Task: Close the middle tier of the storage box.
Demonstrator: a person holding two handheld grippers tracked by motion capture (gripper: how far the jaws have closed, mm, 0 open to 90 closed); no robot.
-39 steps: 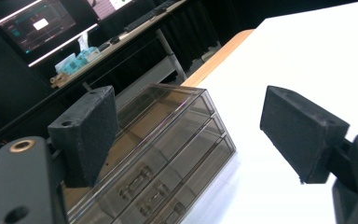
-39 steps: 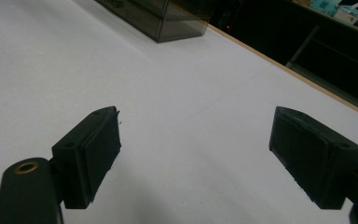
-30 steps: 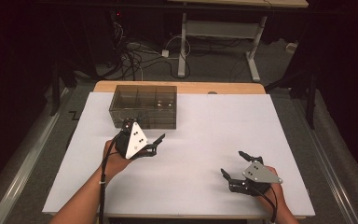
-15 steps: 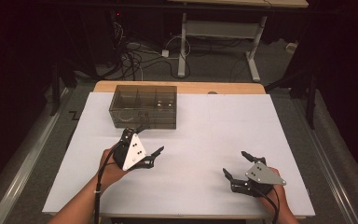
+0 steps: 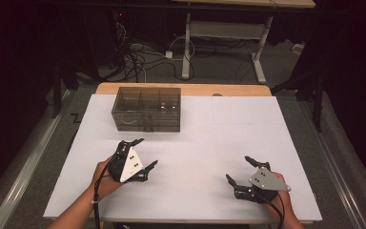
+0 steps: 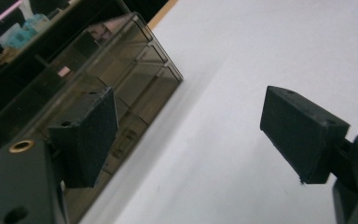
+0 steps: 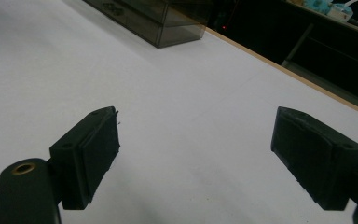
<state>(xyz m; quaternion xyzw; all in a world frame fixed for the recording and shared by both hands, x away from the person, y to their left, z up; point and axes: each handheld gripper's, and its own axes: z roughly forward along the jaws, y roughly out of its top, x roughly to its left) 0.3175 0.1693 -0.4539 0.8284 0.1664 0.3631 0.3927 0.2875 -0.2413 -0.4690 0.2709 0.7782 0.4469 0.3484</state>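
Nearest, the right gripper (image 5: 238, 172) rests well short of the compartment box (image 5: 147, 109), jaws spread wide, empty. The left gripper (image 5: 144, 152) — just before the box — gapes empty too. The box sits far-left on the white table (image 5: 219, 143), long axis across it. A careless jaw might shove it.

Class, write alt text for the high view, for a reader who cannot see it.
Two hands each hold an open hand-held gripper over a white table: the left hand-held gripper nearer a smoky clear compartment box at the far left, the right hand-held gripper near the front right edge.
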